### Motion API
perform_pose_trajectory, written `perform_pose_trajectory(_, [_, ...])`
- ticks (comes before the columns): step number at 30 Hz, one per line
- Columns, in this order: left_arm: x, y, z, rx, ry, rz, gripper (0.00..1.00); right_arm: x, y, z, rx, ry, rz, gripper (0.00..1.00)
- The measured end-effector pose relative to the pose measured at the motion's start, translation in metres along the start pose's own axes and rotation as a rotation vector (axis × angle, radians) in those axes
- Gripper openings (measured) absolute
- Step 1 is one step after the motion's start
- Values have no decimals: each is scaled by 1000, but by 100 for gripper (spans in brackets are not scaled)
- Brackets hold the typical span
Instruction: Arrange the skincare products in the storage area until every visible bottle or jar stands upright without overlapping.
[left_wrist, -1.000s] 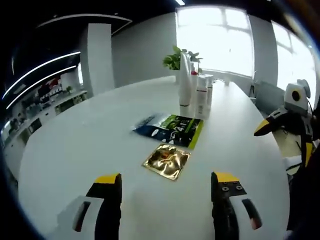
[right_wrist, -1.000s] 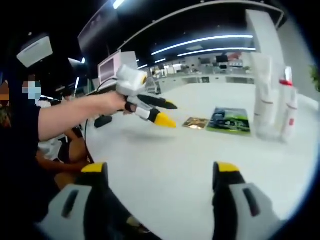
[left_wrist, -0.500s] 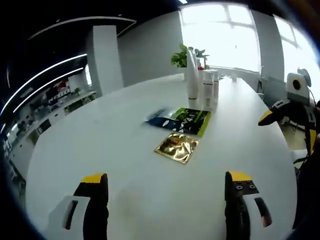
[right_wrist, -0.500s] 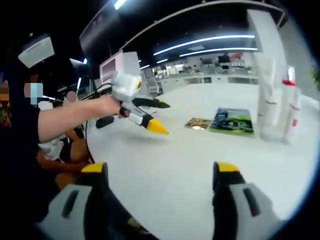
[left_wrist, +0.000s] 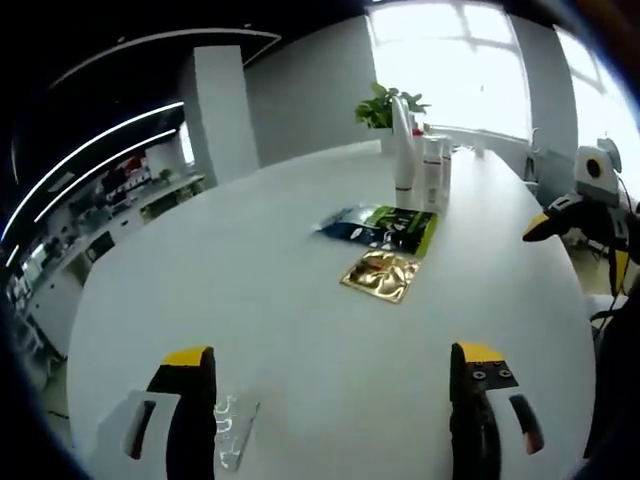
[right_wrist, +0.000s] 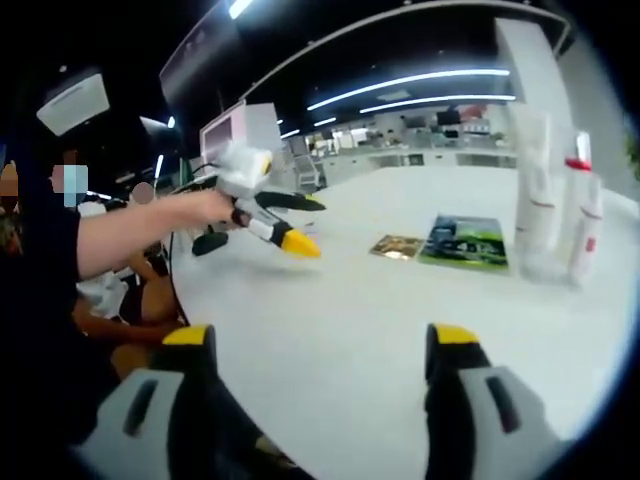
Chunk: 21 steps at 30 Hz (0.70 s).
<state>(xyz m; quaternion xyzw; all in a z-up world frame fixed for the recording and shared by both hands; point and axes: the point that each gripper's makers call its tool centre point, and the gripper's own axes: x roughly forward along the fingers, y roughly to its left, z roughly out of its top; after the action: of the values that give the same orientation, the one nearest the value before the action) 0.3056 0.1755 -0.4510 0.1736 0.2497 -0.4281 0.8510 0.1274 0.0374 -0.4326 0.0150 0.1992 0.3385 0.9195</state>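
Left hand-held gripper (left_wrist: 332, 370): I hold it above the surface (left_wrist: 250, 290), jaws apart, empty.
Right hand-held gripper (right_wrist: 320, 350): jaws apart, empty.
Bottles (right_wrist: 550, 200): three, upright.
Sachets (left_wrist: 381, 275): two, flat.

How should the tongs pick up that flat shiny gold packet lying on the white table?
Probably by an edge. The flat shiny gold packet lies flush on the white table, so come in low from the near side, slip one jaw under its closest corner and pinch there.
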Motion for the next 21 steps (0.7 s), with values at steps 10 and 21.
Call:
perform_pose_trajectory(10, [-27,47,-10,-5,39,85,99,3,1,6,-11,-9,7,86])
perform_pose_trajectory(21, [-31,70,-35,-35,116,76,86,3,2,6,-12,-4,5,86])
